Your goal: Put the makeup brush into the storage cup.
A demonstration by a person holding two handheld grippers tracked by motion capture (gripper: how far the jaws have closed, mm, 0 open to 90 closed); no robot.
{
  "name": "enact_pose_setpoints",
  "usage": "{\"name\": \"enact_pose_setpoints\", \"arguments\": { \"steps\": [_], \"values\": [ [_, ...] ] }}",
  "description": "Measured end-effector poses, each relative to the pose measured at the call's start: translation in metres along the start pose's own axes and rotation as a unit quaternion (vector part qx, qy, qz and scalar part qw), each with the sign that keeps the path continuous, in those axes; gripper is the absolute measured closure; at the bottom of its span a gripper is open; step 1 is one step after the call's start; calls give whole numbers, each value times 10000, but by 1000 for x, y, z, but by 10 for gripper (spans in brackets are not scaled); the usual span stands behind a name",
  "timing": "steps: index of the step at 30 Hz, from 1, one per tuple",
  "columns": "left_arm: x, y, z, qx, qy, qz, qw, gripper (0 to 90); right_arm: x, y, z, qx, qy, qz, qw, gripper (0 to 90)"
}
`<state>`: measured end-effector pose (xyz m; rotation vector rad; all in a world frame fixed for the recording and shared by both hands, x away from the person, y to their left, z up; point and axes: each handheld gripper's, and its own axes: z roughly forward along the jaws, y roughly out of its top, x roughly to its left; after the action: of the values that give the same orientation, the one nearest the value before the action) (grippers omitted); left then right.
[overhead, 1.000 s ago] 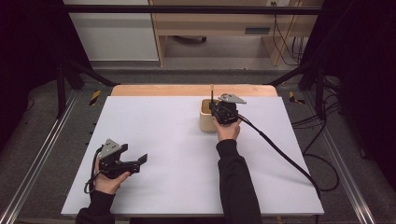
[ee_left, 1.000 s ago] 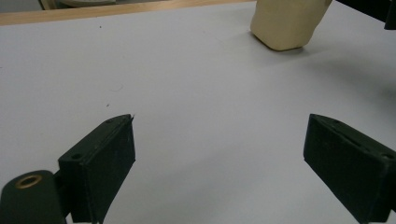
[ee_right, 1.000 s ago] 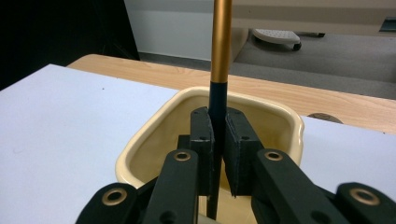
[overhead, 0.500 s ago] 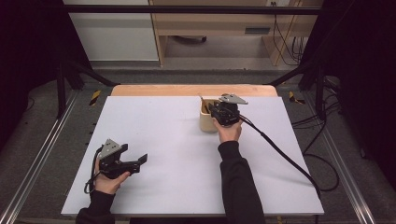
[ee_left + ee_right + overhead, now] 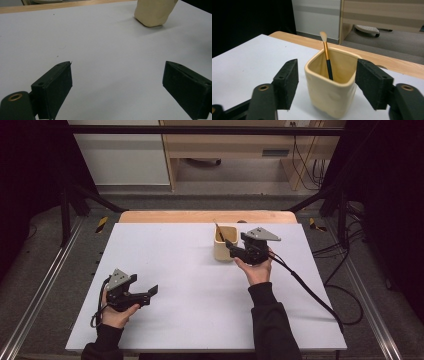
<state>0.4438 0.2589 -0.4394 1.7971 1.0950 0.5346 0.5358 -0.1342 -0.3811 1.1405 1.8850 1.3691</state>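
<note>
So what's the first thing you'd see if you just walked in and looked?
Probably the cream cup at the far side of the white table, with a makeup brush standing in it. The right gripper has its black jaws open on either side of the cup. The left gripper waits open near the front.

High view looks down the table (image 5: 165,285); both gripper views sit low, sharing the cup (image 5: 332,85).
</note>
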Motion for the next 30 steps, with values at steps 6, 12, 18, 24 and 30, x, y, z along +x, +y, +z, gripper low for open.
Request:
{"name": "enact_pose_setpoints", "arguments": {
  "steps": [6,12,18,24,30],
  "values": [
    [-2,1,-1,-6,8,39,10000,81,1,-10,-22,107,124,-17,9999,239],
    [-1,1,-2,-17,22,31,10000,79,-1,-23,-40,184,252,-52,9995,195],
    [0,2,-4,-36,31,31,10000,77,-3,-36,-55,222,368,-157,9990,164],
    [2,2,-5,-53,49,16,10000,75,-8,-46,-73,164,473,-184,9986,144],
    [3,2,-6,-60,61,12,10000,72,-16,-62,-88,194,354,-124,9991,113]
  ]
}}
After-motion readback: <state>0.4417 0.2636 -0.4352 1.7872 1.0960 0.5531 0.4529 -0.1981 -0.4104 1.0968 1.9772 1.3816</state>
